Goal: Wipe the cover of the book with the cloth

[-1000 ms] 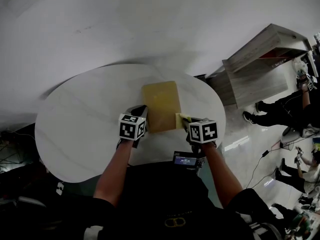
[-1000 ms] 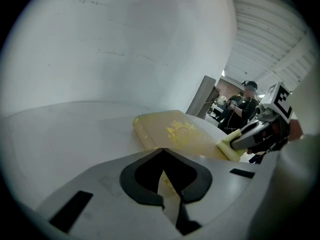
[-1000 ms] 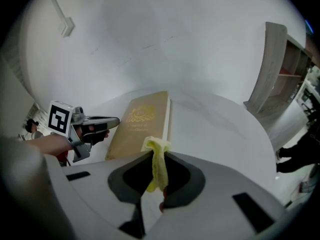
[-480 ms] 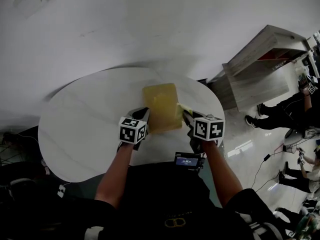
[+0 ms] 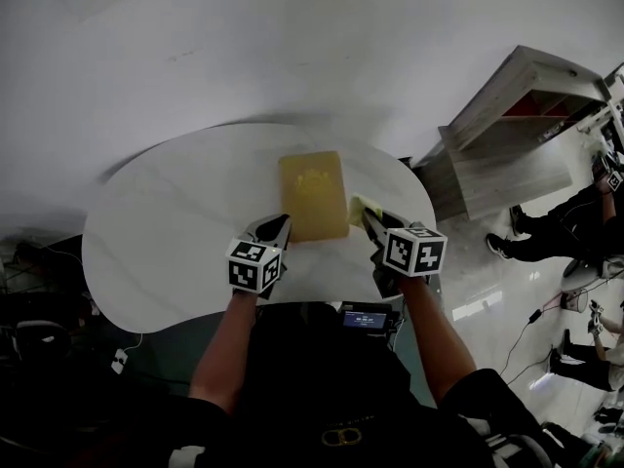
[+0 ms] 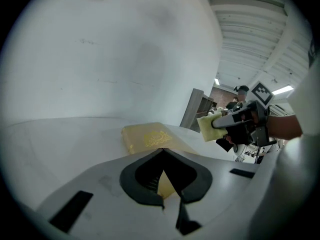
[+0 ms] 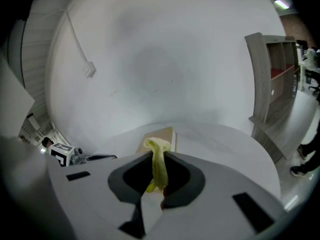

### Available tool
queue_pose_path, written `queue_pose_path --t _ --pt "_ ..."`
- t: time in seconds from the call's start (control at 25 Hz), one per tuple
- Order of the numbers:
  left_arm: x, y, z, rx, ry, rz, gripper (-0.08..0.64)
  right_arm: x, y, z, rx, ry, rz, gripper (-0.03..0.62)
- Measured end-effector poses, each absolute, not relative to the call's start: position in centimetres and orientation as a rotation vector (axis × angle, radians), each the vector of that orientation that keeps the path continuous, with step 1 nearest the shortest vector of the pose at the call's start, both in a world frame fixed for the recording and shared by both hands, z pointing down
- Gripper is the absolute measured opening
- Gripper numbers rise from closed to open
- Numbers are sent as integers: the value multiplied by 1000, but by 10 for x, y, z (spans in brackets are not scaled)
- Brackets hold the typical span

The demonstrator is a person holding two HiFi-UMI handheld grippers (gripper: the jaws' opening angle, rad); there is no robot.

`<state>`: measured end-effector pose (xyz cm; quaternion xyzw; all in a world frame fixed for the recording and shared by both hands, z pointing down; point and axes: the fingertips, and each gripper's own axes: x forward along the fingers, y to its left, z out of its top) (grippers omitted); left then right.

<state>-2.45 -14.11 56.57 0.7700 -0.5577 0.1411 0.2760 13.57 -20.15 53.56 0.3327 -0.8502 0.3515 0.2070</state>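
Note:
A yellow book (image 5: 312, 195) lies flat on the round white table (image 5: 166, 232); its cover bears a gold emblem (image 6: 156, 138). My left gripper (image 5: 278, 228) has its jaws together at the book's near-left corner; in its own view the tips (image 6: 162, 150) meet just over the cover. My right gripper (image 5: 369, 217) is shut on a folded yellow cloth (image 5: 359, 208), held just off the book's right edge. The cloth (image 7: 158, 164) hangs between the jaws, with the book (image 7: 162, 135) beyond it. In the left gripper view the right gripper (image 6: 220, 124) and cloth (image 6: 207, 125) hover above the table.
A grey wooden shelf unit (image 5: 517, 125) stands on the floor to the right of the table. People (image 5: 575, 213) sit on the floor at far right. A plain white wall rises behind the table. A small screen device (image 5: 366, 315) sits at my chest.
The right gripper has carried the cloth from the book's near-right corner a little farther along and off its right edge. The left gripper has drawn back toward the near-left corner.

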Motion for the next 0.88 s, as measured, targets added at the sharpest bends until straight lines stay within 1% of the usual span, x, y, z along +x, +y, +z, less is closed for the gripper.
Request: queue_pose_path --t 0.48,0.68,0.88 --pt "-1 -77 552 2194 -1470 397 5 167 -158 533 1014 -2437 961 87" --pt "-3 -47 539 2253 -1465 345 5 163 -125 520 1054 -2468 919 87" --pt "-7 -3 546 2232 -1495 351 5 163 -80 515 1076 -2465 891 87"
